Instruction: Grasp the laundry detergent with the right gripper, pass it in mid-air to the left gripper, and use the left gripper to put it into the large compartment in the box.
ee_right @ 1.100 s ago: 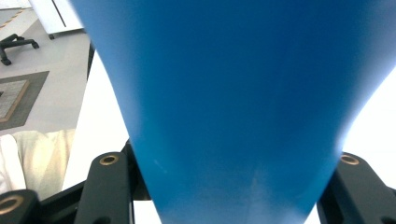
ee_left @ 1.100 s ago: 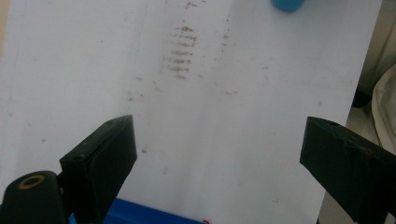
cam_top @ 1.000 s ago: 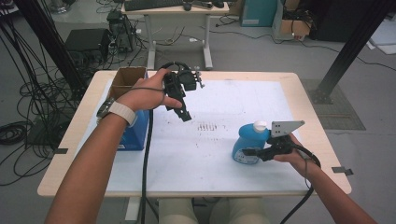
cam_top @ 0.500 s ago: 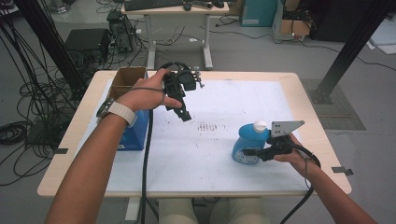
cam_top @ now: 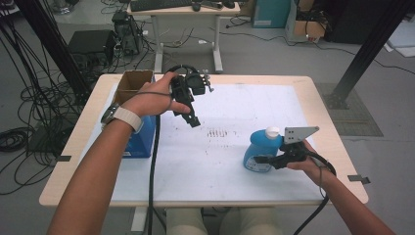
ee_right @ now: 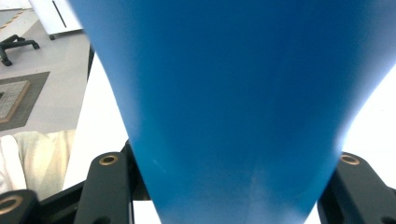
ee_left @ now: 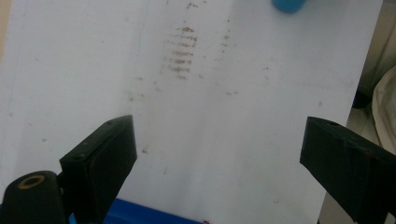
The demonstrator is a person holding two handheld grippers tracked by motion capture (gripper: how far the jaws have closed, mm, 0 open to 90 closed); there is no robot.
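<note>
The bench [cam_top: 293,103] is evenly and brightly lit from overhead, its white surface nearly washed out, with only faint shadows. The high view is soft and slightly grainy. In the left gripper view, blur is seen toward 12 o'clock. The blue bottle [ee_right: 233,102] is rendered smooth and defocused, with glare toward 3 o'clock.

At the left edge of your surface [cam_top: 215,193] sits a blue box [cam_top: 142,139], with an open cardboard box [cam_top: 132,83] at the far left corner. Faint brown smudges [cam_top: 218,132] mark the white middle.
</note>
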